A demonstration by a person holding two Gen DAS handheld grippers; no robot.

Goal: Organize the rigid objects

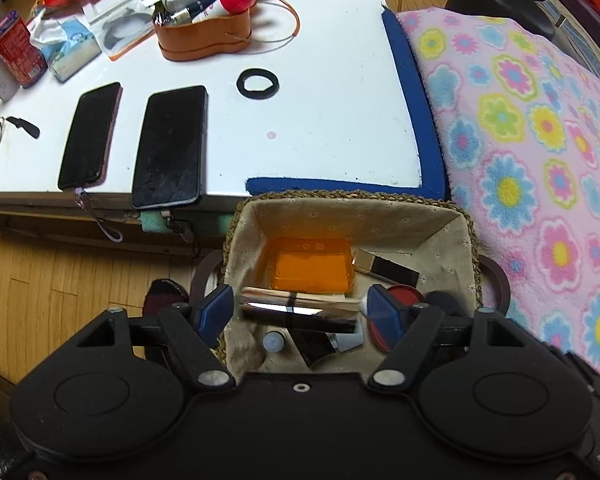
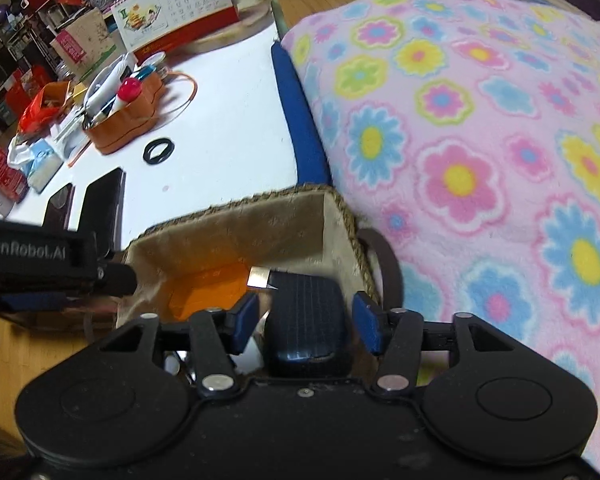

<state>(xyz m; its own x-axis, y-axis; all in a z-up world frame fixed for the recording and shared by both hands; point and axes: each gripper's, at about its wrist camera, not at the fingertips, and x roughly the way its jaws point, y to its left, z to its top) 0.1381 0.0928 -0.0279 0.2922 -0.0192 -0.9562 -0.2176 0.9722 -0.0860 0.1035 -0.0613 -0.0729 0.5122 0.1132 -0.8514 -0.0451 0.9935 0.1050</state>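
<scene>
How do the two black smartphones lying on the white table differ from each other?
The left black smartphone looks narrower and has a pale lilac strap hanging from its near end; the right black smartphone looks wider, its screen dusty, with a dark strap. The left one lies wholly on the white table, while the right one's near end juts over the edge. Both lie flat, screens dark, side by side.
</scene>
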